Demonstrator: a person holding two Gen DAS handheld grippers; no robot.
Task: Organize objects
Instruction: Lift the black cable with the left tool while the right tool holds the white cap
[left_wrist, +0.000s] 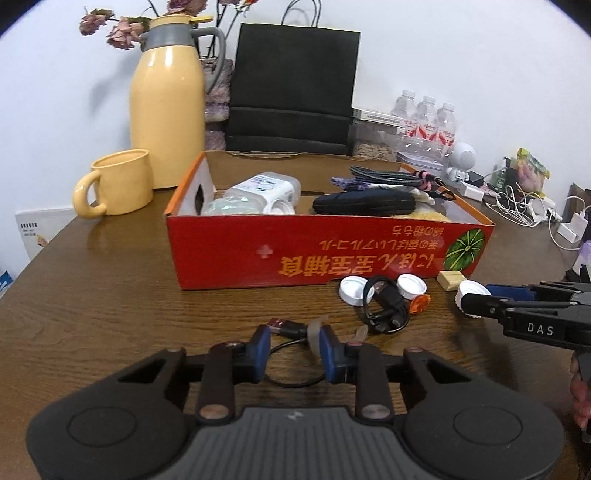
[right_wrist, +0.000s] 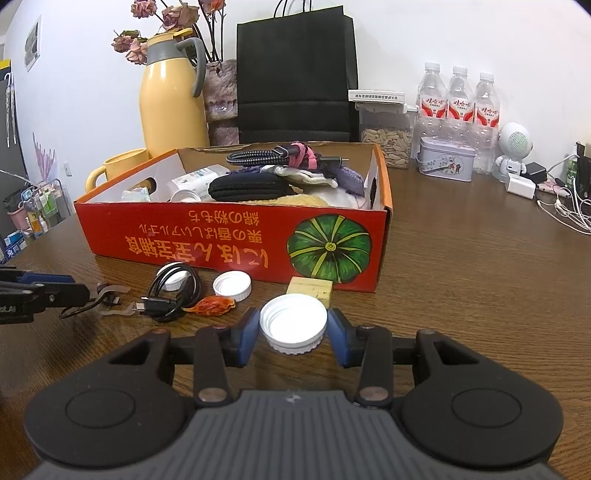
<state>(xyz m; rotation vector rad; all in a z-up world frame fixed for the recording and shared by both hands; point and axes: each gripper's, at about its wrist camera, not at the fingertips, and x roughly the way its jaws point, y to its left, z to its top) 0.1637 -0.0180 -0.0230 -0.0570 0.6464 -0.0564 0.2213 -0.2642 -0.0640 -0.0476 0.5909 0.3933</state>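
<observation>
White and ribbed, a round plastic bottle cap (right_wrist: 293, 323) sits clamped between my right fingers (right_wrist: 293, 334), open side up, just near of the small pale wooden block (right_wrist: 309, 290) that lies against the front wall of the red cardboard box (right_wrist: 229, 236) printed with a green pumpkin. My left fingers (left_wrist: 293, 349) stand a little apart, pressing on nothing; a thin black cable with a USB plug (left_wrist: 286, 326) lies on the wooden surface (left_wrist: 110, 295) between and beneath them, and a strip of clear tape clings to the right pad. Just far and right of them lie a coiled black cable (left_wrist: 386, 304), two more white caps (left_wrist: 352, 291) and an orange wrapped sweet (left_wrist: 419, 304). Inside the box lie a black zip pouch (right_wrist: 251, 186), a braided cable and a white bottle. Behind it stand a yellow jug (left_wrist: 168, 110) and a yellow mug (left_wrist: 118, 182)
</observation>
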